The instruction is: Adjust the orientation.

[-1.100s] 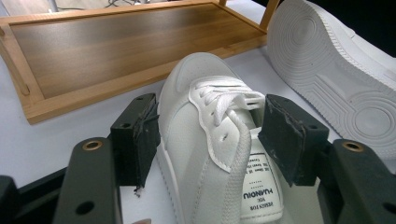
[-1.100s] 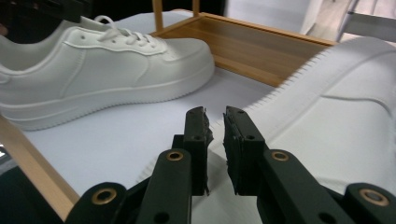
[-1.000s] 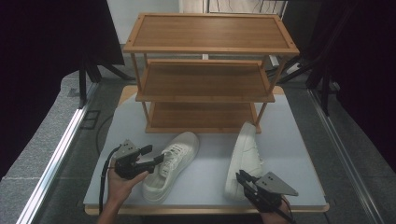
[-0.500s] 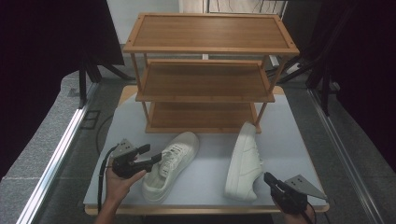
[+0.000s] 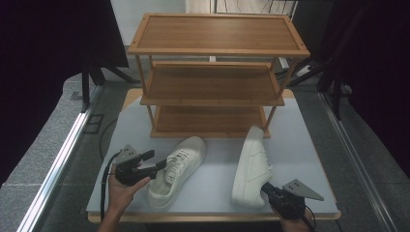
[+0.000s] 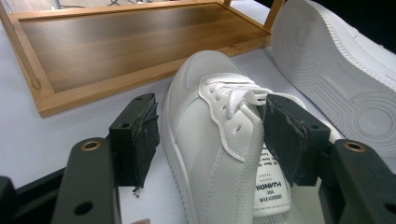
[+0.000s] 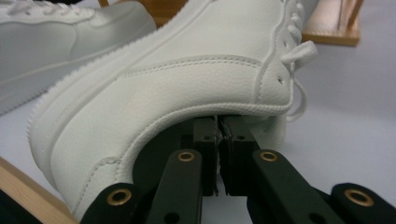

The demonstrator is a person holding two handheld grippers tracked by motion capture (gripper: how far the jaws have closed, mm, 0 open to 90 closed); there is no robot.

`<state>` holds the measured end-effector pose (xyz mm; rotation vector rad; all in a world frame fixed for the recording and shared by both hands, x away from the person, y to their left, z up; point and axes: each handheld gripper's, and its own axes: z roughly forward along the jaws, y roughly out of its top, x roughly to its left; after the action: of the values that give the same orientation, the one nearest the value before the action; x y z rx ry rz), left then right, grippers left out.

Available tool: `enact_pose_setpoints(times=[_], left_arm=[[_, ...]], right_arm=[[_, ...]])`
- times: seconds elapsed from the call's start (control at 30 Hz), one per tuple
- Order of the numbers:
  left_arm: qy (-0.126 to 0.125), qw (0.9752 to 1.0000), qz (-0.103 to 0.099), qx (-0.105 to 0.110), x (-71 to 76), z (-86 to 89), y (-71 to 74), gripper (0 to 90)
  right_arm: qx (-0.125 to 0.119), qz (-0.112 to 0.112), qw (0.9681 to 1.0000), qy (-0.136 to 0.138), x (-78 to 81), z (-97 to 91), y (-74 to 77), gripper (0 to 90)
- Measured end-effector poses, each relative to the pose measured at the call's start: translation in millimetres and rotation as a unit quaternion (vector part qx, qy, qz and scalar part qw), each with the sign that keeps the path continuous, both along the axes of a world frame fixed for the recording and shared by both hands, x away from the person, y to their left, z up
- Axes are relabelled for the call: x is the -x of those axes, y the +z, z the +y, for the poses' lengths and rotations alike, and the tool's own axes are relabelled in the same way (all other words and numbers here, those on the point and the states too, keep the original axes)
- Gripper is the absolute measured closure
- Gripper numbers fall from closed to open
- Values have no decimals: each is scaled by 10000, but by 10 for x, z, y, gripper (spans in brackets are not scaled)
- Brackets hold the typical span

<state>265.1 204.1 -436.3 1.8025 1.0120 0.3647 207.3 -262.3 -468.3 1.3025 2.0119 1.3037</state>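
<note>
1. High view: both white leather sneakers are sitting on the pale table (image 5: 309, 145), upright one (image 5: 176, 169) left, tipped one (image 5: 251, 166) right; the three-tier wooden shoe rack (image 5: 212, 87) is holding nothing yet
2. Left gripper view: left gripper (image 6: 210, 135) is gaping wide around the upright sneaker's (image 6: 219, 154) collar, not pinching it
3. Right gripper view: right gripper (image 7: 217, 135) is poking inside the tipped sneaker's (image 7: 187, 79) opening, jaws having just been closing, nearly together, seemingly gripping nothing

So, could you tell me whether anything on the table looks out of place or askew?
Yes: the right shoe lies tipped on its side, sole towards the left shoe, which stands upright. Nothing looks damaged.
</note>
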Motion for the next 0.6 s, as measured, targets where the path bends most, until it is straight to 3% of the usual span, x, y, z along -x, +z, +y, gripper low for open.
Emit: enact_pose_setpoints(times=[0.3, 0.47, 0.5, 0.53, 0.6], left_arm=[[10, 10000, -3, 20, 22, 36, 14, 357], [20, 10000, -10, 41, 30, 46, 19, 356], [20, 10000, -12, 40, 30, 46, 19, 356], [19, 10000, -12, 39, 30, 47, 19, 356], [19, 10000, -9, 42, 31, 49, 20, 356]], right_arm=[[194, -295, 9990, 291, -127, 289, 182, 852], [281, -166, 9984, 452, -280, 456, 160, 854], [118, -207, 9983, 527, -302, 480, 158, 856], [105, -183, 9982, 559, -320, 512, 179, 858], [284, -234, 9974, 623, -343, 593, 220, 865]])
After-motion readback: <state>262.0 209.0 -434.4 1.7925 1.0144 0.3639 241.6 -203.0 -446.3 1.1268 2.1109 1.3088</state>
